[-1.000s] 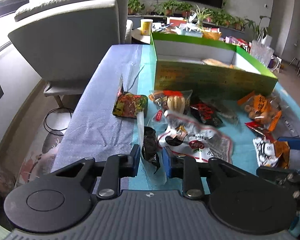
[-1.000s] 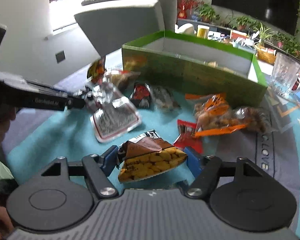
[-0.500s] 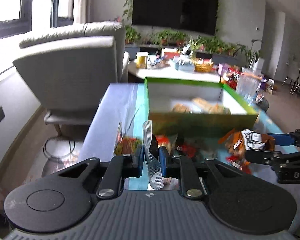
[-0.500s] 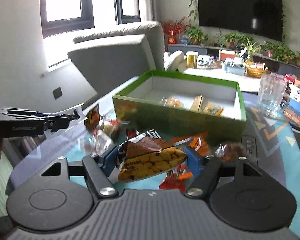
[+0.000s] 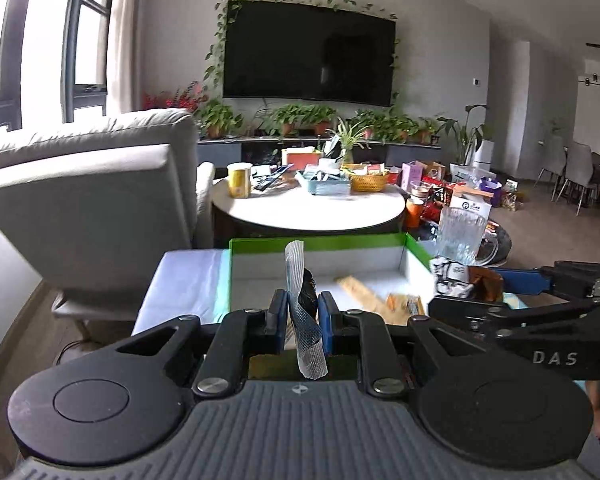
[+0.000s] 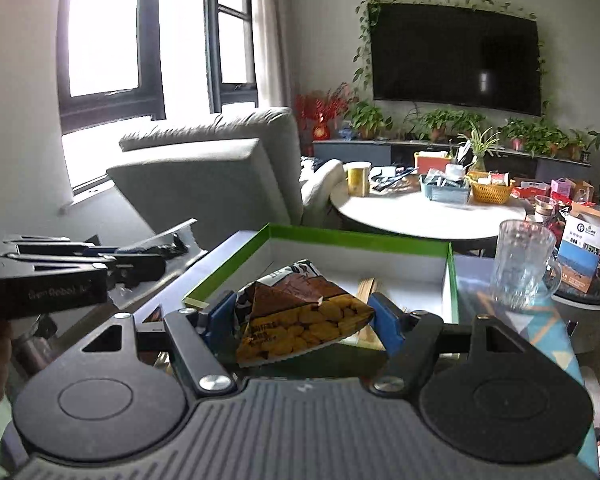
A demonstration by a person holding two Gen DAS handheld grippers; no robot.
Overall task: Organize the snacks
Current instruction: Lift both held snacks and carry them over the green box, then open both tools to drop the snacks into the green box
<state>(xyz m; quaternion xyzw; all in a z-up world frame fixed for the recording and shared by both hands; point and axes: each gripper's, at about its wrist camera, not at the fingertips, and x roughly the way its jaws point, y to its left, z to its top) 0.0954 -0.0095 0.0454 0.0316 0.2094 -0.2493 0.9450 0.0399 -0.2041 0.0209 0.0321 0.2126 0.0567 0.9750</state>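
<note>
L claw point(image 5: 303, 312) clenched on a clear packet point(image 5: 305, 334) w/ dark contents, held upright in front of the green box point(image 5: 320, 242). R claw point(image 6: 302, 318) grips a brown/yellow snack bag point(image 6: 300, 320), pads on both sides, held in the air at the box's near edge. Box on desk point(image 5: 184, 280); a few snacks point(image 5: 374, 300) lie inside. Glass mug point(image 6: 524, 264) just right of box.

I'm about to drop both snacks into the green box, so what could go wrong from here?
1. The left gripper pinches only a thin clear packet; it may slip out short of the green box.
2. The right gripper holds a crumpled snack bag; squeezing could crush it.
3. A glass mug beside the box could be knocked.
</note>
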